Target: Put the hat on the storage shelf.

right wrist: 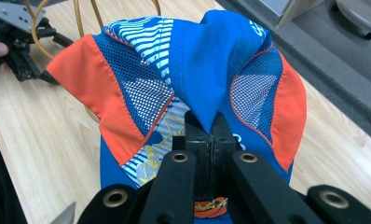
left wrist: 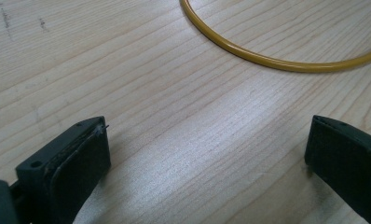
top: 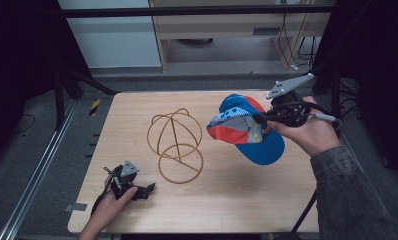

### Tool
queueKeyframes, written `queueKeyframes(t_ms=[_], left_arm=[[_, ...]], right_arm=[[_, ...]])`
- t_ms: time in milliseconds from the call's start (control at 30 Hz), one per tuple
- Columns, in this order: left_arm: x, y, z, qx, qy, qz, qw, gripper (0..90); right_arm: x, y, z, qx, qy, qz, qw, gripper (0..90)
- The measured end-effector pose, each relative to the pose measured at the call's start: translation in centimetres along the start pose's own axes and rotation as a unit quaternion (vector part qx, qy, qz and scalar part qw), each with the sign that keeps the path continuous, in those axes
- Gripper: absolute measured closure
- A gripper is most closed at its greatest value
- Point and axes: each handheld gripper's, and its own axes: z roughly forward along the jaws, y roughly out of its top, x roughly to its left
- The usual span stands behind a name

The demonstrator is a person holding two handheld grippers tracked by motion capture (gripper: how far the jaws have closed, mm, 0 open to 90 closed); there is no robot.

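The step in hand looks like carrying a cap to its stand: the right gripper (top: 265, 118) has its jaws pinched tight on a fold of the blue and orange cap (top: 247, 131), which hangs in the air just to the right of the wire hat stand (top: 175, 146) and clear of the wooden table (top: 227, 200). In the right gripper view the two jaws meet with blue fabric bunched between them, and the cap's (right wrist: 193, 93) mesh panels and orange trim spread out beyond. The stand, a gold wire dome on a ring base, sits upright and bare at about the middle of the table. The left gripper (top: 146, 189) rests low on the table just in front and to the left of the stand, jaws spread wide with nothing between them; its own view shows an arc of the stand's ring (left wrist: 277, 63) just ahead. The next move likely calls for bringing the cap's open underside over the dome and lowering it squarely, while the left gripper could steady the light ring against tipping. Nothing lies between cap and stand.
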Motion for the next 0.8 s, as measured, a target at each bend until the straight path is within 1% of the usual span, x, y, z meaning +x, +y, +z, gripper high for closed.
queueKeyframes(t_ms=[67, 233, 400, 600, 800], left_arm=[[0.0, 0.0, 0.0, 0.0, 0.0, 0.0, 1.0, 0.0], [0.0, 0.0, 0.0, 0.0, 0.0, 0.0, 1.0, 0.0], [0.0, 0.0, 0.0, 0.002, 0.0, 0.0, 1.0, 0.0], [0.0, 0.0, 0.0, 0.002, 0.0, 0.0, 1.0, 0.0], [0.0, 0.0, 0.0, 0.002, 0.0, 0.0, 1.0, 0.0]], right_arm=[[0.0, 0.2, -0.1, -0.001, -0.001, -0.002, 1.0, 89.8], [0.1, 2.0, -0.5, -0.017, -0.006, -0.008, 0.9998, 89.9], [0.4, 3.5, -0.4, -0.033, -0.006, -0.013, 0.9994, 89.9], [1.2, 5.3, 0.7, -0.04, -0.002, -0.022, 0.999, 89.9], [2.5, 7.3, 2.1, -0.045, 0.009, -0.038, 0.9982, 89.9]])
